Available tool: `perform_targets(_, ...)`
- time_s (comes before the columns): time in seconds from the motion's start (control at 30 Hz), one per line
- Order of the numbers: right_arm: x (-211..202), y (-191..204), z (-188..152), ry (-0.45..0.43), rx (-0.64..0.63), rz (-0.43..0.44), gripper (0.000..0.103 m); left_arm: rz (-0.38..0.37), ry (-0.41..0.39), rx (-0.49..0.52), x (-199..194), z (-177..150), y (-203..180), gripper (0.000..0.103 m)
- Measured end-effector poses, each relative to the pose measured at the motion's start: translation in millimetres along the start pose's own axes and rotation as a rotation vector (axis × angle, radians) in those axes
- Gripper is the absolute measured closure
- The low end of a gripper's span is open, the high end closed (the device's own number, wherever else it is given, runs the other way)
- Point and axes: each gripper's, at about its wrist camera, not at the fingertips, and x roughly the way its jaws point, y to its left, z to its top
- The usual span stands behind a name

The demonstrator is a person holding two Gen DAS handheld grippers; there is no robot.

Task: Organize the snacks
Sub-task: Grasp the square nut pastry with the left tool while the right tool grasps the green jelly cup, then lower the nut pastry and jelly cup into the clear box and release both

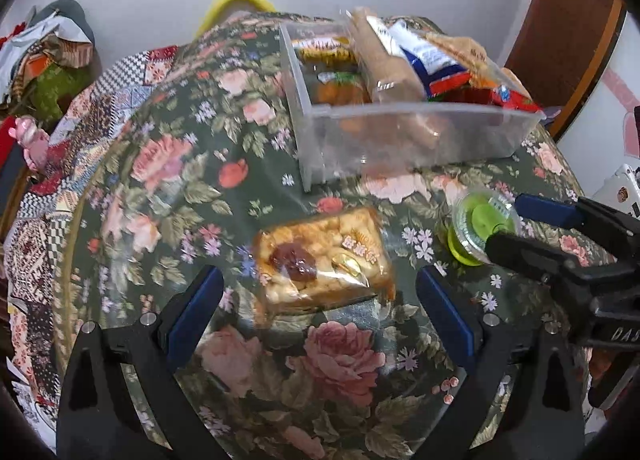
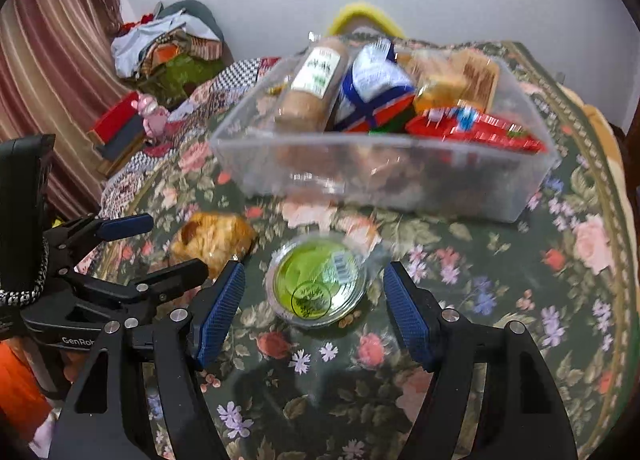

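Note:
A wrapped pastry with a red jam spot lies on the floral tablecloth, just ahead of my open left gripper, between its blue pads. It also shows in the right wrist view. A round green-lidded cup sits on the cloth between the pads of my open right gripper. In the left wrist view the cup sits between the right gripper's fingers. A clear plastic bin holding several packaged snacks stands behind both items.
The bin also shows in the left wrist view. The left gripper appears at the left of the right wrist view. A patchwork cloth drapes the table's left edge, with clutter by the wall.

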Motion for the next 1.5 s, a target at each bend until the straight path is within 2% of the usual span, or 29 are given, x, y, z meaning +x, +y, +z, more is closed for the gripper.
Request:
perform_targets(0.27,10,-3,-4,0.027,-0.005,-0.011,0.035,-0.009,0.015,-0.026,22,2,5,0.005)
perform_targets(0.37,13,-2,-2,0.02,-0.019,-0.004,0.044,-0.018,0.022,-0.035,29,2,6,0.007)
perform_targets(0.4,14,0,-2,0.019,-0.028,0.001,0.049,-0.021,0.023,-0.037,32,3,6,0.012)
perform_targets(0.43,14,1,-2,0.017,-0.035,-0.005,0.049,-0.026,0.027,-0.037,34,2,7,0.02)
perform_targets(0.57,14,4,-3,0.004,-0.048,-0.018,0.049,-0.043,0.015,-0.044,36,2,7,0.027)
perform_targets(0.77,10,-1,-2,-0.006,-0.025,-0.013,0.05,-0.054,0.003,-0.045,24,-3,7,0.028)
perform_targets(0.97,-8,-9,-2,-0.038,-0.022,-0.02,0.05,-0.049,-0.041,-0.04,-1,2,5,0.028)
perform_targets(1.23,-43,-22,10,-0.13,-0.012,-0.048,0.05,-0.071,-0.122,-0.004,-34,26,-13,0.028)
perform_targets(1.5,-72,-40,29,-0.218,-0.001,-0.09,0.05,-0.115,-0.16,0.026,-41,59,-42,0.028)
